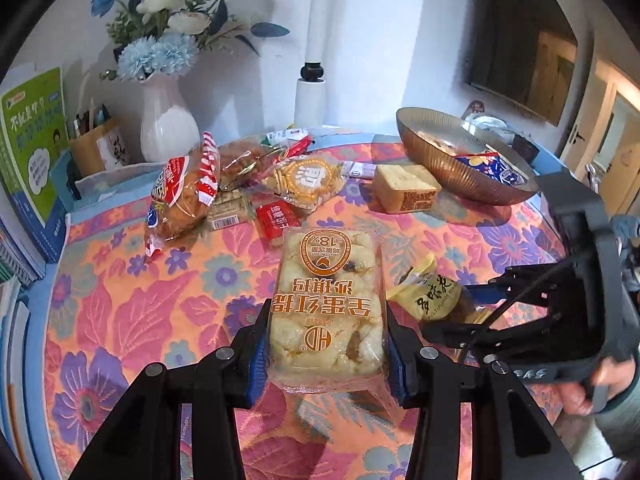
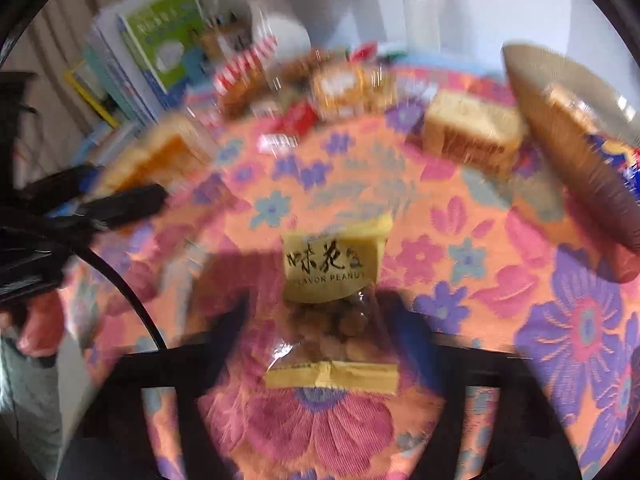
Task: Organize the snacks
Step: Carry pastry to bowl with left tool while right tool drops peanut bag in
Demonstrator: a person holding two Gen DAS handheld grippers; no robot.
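Note:
My left gripper (image 1: 326,312) is shut on a clear packet of puffed egg pastry (image 1: 326,292) with orange print, its blue pads pressing both long sides. The packet seems to be just off the flowered tablecloth (image 1: 120,300). To its right lies a small yellow peanut packet (image 1: 432,292). In the blurred right wrist view that peanut packet (image 2: 332,272) lies between the fingers of my right gripper (image 2: 324,320), which stands open with gaps beside the packet. The right gripper (image 1: 452,312) also shows in the left wrist view, with a hand on its handle.
A ribbed bronze bowl (image 1: 440,164) at the back right holds a blue bag (image 1: 496,168). In front of it lies a wrapped cake block (image 1: 408,188). Bread in a red-and-white bag (image 1: 180,200), biscuits (image 1: 308,180) and small packets are piled at the back. A vase (image 1: 168,124) and books (image 1: 32,140) stand at the left.

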